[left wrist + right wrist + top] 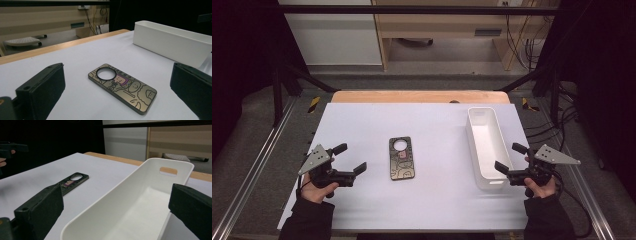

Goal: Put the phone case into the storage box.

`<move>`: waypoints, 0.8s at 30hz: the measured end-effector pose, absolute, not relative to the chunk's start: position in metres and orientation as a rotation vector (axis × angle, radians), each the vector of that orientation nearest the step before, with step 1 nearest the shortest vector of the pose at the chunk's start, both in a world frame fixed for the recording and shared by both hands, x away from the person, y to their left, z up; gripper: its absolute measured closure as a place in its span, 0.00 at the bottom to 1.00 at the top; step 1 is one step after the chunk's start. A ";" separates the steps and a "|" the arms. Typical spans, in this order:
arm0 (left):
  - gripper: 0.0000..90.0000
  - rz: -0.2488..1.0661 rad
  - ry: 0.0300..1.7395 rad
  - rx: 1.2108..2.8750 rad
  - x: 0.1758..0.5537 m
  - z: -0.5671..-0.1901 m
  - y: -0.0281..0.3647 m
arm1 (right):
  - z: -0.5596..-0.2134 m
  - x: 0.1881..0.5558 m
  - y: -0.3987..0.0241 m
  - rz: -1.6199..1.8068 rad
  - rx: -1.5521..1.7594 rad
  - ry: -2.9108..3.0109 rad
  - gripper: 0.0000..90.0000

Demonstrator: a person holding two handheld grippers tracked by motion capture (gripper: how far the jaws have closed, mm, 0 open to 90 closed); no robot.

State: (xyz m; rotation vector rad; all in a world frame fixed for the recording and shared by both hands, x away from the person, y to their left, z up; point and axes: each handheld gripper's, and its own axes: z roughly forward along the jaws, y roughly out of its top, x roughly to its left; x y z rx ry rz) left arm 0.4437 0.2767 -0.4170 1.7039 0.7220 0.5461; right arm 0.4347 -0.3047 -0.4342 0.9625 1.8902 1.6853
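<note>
Midway across the worktop [362, 210], well clear of every edge, the phone case [401, 158] lies flat, patterned back up. Both the left gripper [349, 159] and right gripper [508, 157] hold their jaws wide open, empty. Being so thin and flat, the case could skid ahead of a jaw rather than lift. The right jaws straddle the near wall of the white bin [473, 145] and could nudge it.

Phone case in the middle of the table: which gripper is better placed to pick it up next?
Probably left. The left gripper is open and, in its own view, the phone case lies straight ahead between its jaws. The right gripper faces the white bin, which stands between it and the case.
</note>
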 end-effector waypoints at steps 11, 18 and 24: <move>0.00 0.539 0.723 1.729 0.444 -0.414 0.270 | -0.433 0.434 -0.303 1.677 0.951 1.902 0.00; 0.00 0.533 0.730 1.740 0.444 -0.410 0.263 | -0.434 0.435 -0.301 1.666 0.948 1.912 0.00; 0.00 0.520 0.722 1.757 0.443 -0.407 0.251 | -0.433 0.435 -0.301 1.665 0.946 1.912 0.00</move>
